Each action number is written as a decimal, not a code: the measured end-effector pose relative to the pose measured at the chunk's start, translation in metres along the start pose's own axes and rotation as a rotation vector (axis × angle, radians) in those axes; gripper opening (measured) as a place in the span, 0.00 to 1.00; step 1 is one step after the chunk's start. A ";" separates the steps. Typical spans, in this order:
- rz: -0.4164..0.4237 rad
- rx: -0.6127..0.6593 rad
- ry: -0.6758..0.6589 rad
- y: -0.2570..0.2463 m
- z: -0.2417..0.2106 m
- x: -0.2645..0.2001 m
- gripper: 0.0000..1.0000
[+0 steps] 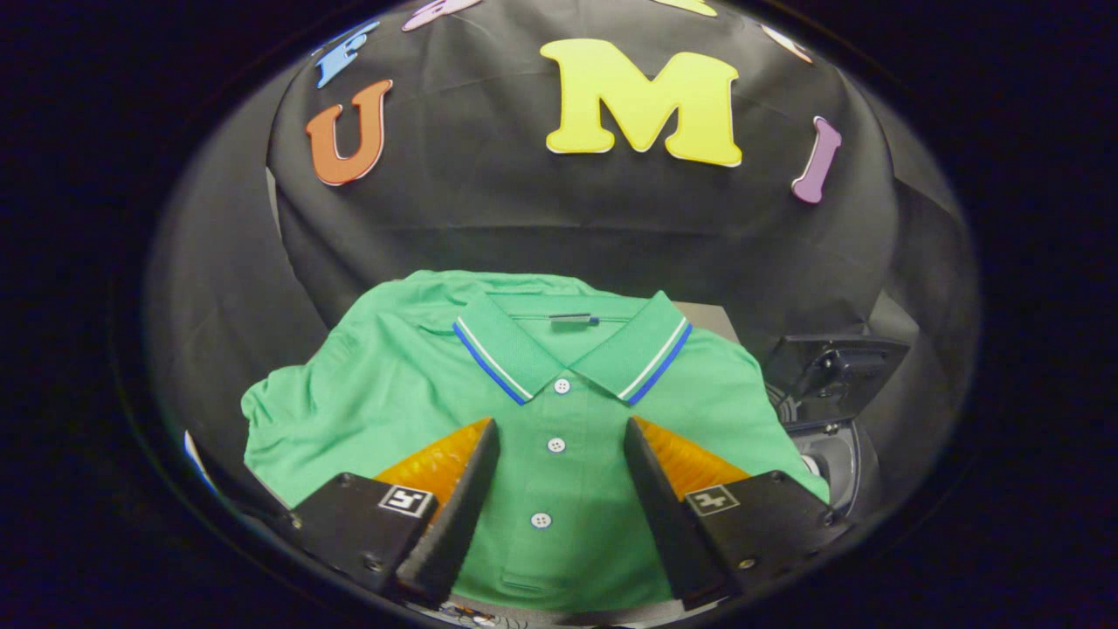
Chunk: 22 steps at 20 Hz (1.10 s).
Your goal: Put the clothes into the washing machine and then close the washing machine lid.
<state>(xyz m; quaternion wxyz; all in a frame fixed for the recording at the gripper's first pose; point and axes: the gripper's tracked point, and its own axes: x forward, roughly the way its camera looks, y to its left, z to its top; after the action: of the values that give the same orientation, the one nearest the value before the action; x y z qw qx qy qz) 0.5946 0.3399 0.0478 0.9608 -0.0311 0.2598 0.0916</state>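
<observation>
Black cloth wall [489, 201] hangs behind, creased, draped in soft folds toward both sides. A pale grey panel edge [709, 316] shows low against it. Light even, dim toward the margins.

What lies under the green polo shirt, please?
The green polo shirt hides most of what lies beneath it; the open gripper hovers over its buttons. A grey corner shows behind the collar, the washing machine beside it.

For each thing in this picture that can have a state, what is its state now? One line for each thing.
Gripper: open, fingers spread on either side of the shirt's button strip, holding nothing.
Green polo shirt: lying spread out, front up, collar folded down, buttons closed, not yet in the machine.
Washing machine: beside the shirt, partly hidden; lid appears raised, but I cannot be sure.
</observation>
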 end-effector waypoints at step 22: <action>0.225 0.079 -0.160 -0.014 0.037 -0.044 0.07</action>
<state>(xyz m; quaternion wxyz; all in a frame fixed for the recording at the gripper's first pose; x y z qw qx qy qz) 0.5782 0.3235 0.1020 0.9625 0.0435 0.1877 0.1907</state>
